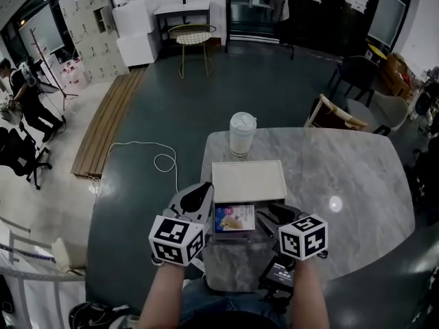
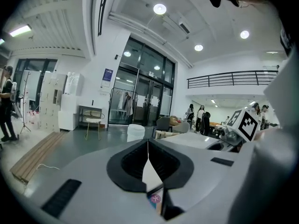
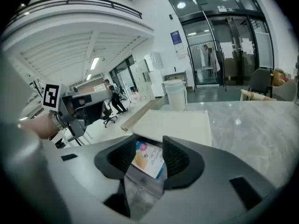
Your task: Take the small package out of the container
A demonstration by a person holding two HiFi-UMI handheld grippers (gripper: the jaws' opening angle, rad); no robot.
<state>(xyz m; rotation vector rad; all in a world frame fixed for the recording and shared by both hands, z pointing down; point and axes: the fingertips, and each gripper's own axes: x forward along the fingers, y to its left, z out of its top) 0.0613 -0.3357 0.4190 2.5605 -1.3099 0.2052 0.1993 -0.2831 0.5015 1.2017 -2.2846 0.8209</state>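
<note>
The small package, blue and yellow with a clear sealed end, lies on the marble table just in front of the flat white container. My right gripper stands open at the package's right side. In the right gripper view the package lies between the spread jaws of the right gripper, and the pads do not press on it. My left gripper is at the container's near left corner. Seen from the left gripper, its tips meet, with a corner of the package showing low in the gap.
A white lidded cup stands behind the container. A dark device sits at the table's front edge. A wooden chair is at the far right edge, a cable on the floor to the left, and a person far left.
</note>
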